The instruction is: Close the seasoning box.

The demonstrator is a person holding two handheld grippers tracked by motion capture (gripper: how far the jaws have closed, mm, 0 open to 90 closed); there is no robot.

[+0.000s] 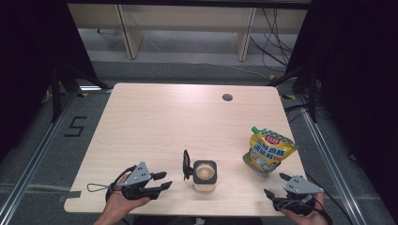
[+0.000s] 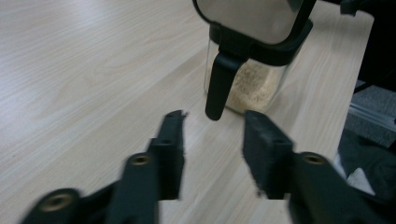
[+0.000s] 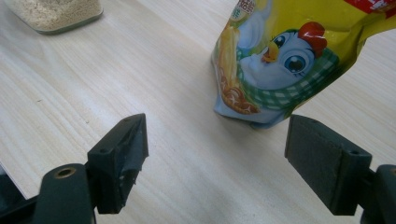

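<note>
Jar (image 1: 205, 175) with open flip lid (image 1: 186, 164): table (image 1: 187, 117) front centre. Left gripper (image 1: 162, 181) at jar's 9 o'clock, just beside, jaws part-closed, nothing between. Pouch (image 1: 268, 151) at right gripper's (image 1: 276, 184) 12 o'clock, near; jaws released, wide.

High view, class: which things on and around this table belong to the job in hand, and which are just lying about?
In the job:
seasoning jar, lid flipped open
yellow spout pouch
left gripper
right gripper

Just lying about:
cable hole in the table
floor cables
floor marking
</note>
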